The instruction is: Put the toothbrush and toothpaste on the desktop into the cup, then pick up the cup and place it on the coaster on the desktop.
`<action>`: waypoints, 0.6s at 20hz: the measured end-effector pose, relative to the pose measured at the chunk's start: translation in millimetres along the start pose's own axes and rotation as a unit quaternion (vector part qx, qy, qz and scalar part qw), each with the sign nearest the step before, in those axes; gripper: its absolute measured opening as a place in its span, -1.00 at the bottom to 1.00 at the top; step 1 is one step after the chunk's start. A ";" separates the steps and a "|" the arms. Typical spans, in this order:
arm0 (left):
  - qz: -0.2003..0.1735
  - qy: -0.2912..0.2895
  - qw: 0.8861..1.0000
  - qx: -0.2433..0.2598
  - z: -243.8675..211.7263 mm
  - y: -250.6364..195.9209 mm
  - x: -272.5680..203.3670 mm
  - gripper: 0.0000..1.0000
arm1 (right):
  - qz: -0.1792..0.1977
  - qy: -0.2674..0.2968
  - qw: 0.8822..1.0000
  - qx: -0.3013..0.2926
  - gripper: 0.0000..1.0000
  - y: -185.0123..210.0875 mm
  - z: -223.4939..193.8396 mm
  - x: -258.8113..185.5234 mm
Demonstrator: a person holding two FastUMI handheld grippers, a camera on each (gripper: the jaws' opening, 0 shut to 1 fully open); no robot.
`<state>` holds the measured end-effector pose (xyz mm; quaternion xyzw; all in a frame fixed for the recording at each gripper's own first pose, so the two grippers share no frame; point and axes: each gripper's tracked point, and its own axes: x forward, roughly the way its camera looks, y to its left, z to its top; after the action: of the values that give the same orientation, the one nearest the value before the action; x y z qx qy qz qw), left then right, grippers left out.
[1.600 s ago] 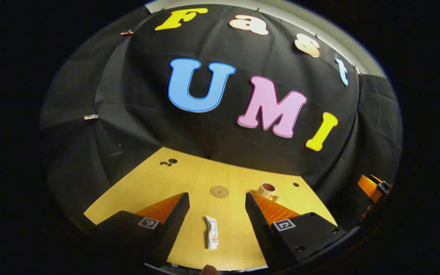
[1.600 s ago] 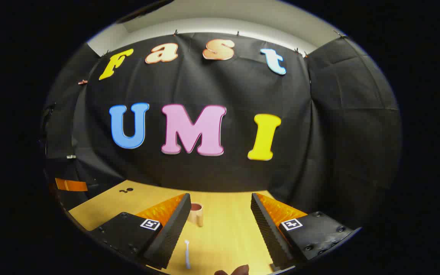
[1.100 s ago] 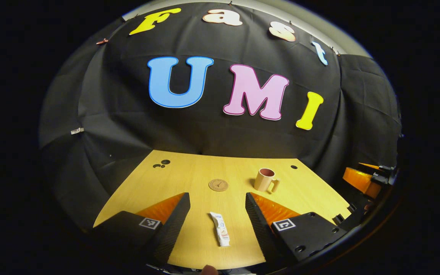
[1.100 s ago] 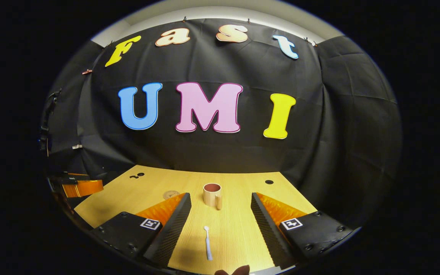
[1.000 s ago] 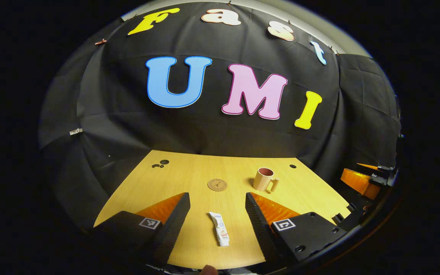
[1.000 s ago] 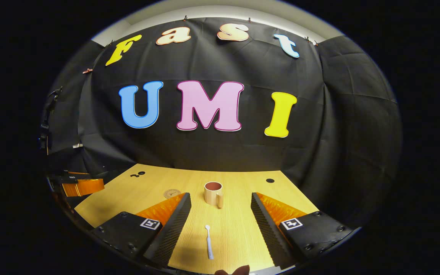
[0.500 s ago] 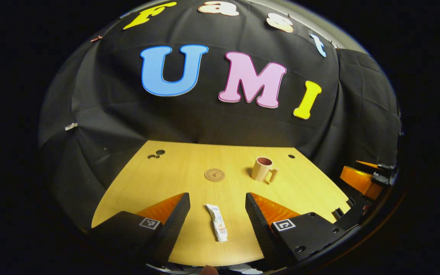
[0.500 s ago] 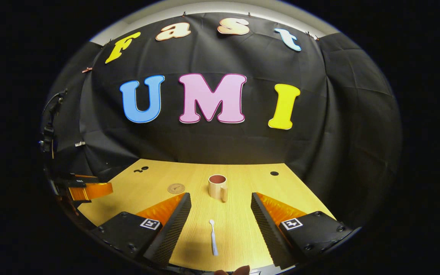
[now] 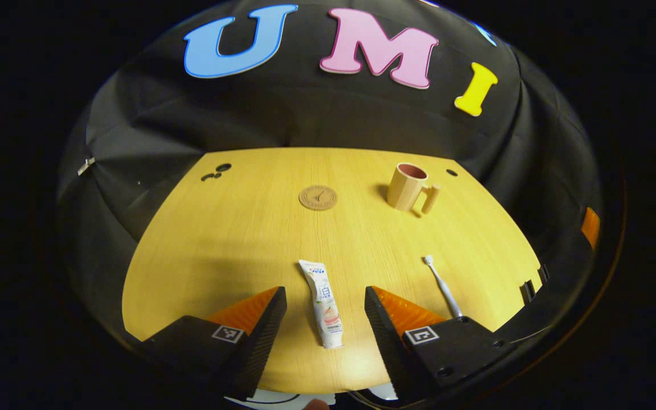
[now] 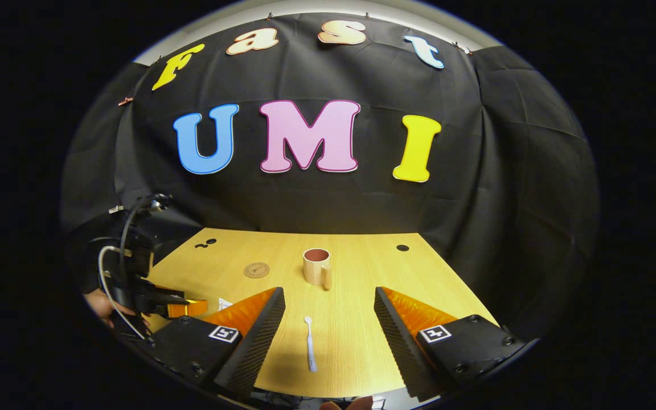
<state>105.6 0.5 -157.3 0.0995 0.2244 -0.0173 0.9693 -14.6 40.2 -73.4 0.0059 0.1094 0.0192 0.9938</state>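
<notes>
A white toothpaste tube (image 9: 323, 303) lies on the wooden desktop (image 9: 237, 239), framed by the spread fingers of my open left gripper (image 9: 326, 302), which hovers above it. To its right lies a white toothbrush (image 9: 443, 285). A tan cup (image 9: 408, 187) with its handle to the right stands at the back right, and a round coaster (image 9: 318, 197) lies left of it. In the right gripper view, the toothbrush (image 10: 308, 343) lies between the fingers of my open right gripper (image 10: 328, 319), with the cup (image 10: 316, 266) and coaster (image 10: 256, 270) beyond. The left gripper (image 10: 174, 307) shows at the left there.
Small dark holes mark the desktop at the back left (image 9: 214, 172) and back right (image 9: 451, 172). Black cloth closes the booth behind and beside the desk. A hand (image 10: 100, 304) and cable (image 10: 114, 273) go with the left gripper at the desk's left edge.
The left gripper has tilted down and moved forward over the toothpaste, bringing more desktop and the toothbrush into its view. The right gripper has shifted only slightly. Both stay open.
</notes>
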 end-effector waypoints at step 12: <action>0.038 0.113 0.993 0.004 -38.2 9.9 78.5 0.66 | -0.025 0.046 0.999 0.012 0.95 -29.3 -23.6 -1.3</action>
<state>160.4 18.7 -223.5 0.1131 0.3280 0.0299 0.9374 -20.0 11.0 -96.6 0.0142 0.1554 -0.0064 0.9877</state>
